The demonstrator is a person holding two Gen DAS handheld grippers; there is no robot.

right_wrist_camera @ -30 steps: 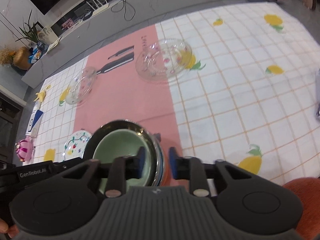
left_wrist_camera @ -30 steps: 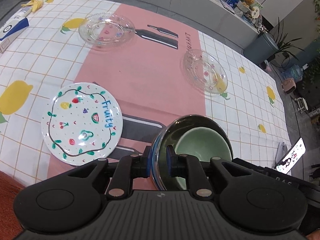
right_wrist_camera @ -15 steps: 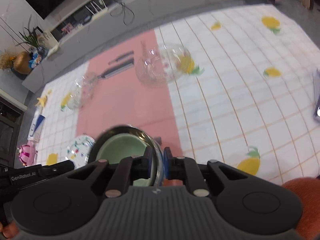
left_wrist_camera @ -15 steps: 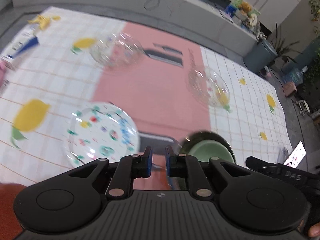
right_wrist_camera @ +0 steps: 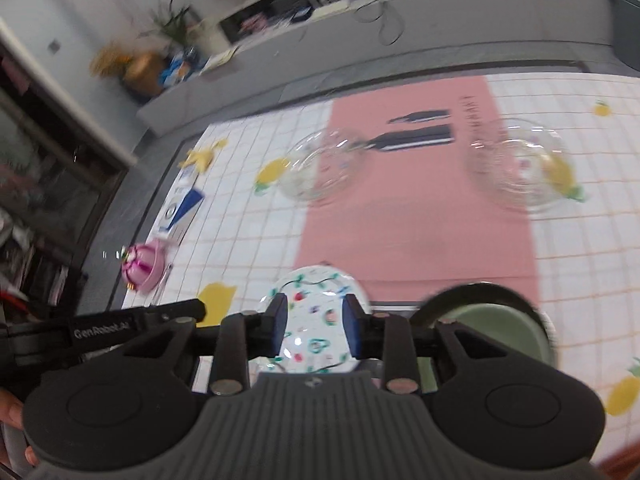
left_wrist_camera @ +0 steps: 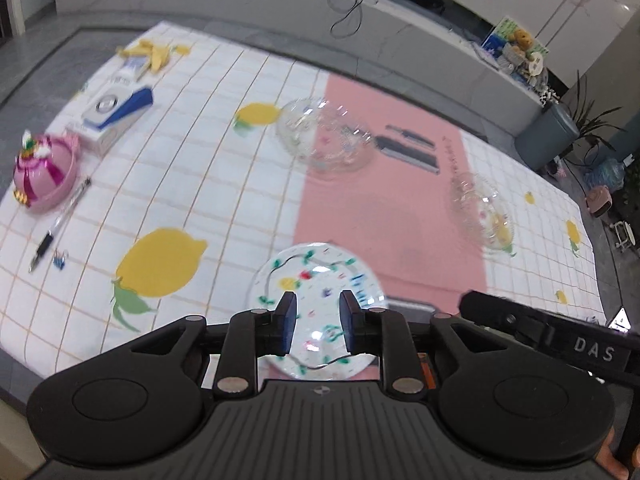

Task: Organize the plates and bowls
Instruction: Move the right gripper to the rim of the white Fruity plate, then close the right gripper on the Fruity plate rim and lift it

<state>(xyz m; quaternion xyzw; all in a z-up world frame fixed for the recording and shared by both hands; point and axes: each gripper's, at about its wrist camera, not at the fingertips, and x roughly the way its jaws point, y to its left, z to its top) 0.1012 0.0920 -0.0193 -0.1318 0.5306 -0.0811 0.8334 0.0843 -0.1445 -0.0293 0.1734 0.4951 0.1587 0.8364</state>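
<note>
A white plate with painted fruit [left_wrist_camera: 316,280] lies on the tablecloth in front of both grippers; it also shows in the right wrist view [right_wrist_camera: 316,300]. My left gripper [left_wrist_camera: 315,326] is open and empty above its near part. My right gripper [right_wrist_camera: 314,330] is open and empty above it too. A stack of bowls, green inside a dark metal one [right_wrist_camera: 500,320], stands on the cloth to the right of the right gripper. Two clear glass plates lie farther back, one at the left [left_wrist_camera: 326,140] [right_wrist_camera: 320,168] and one at the right [left_wrist_camera: 482,210] [right_wrist_camera: 524,164].
A pink lidded bowl [left_wrist_camera: 42,174], a pen [left_wrist_camera: 60,224], a white and blue box [left_wrist_camera: 116,112] and a banana peel [left_wrist_camera: 150,54] lie at the left of the cloth. A grey bin [left_wrist_camera: 546,136] stands beyond the table's far right corner.
Both grippers let go of the bowl stack, opened, and swung left to hover over the painted plate. The bowl stack stays on the cloth at the right.
</note>
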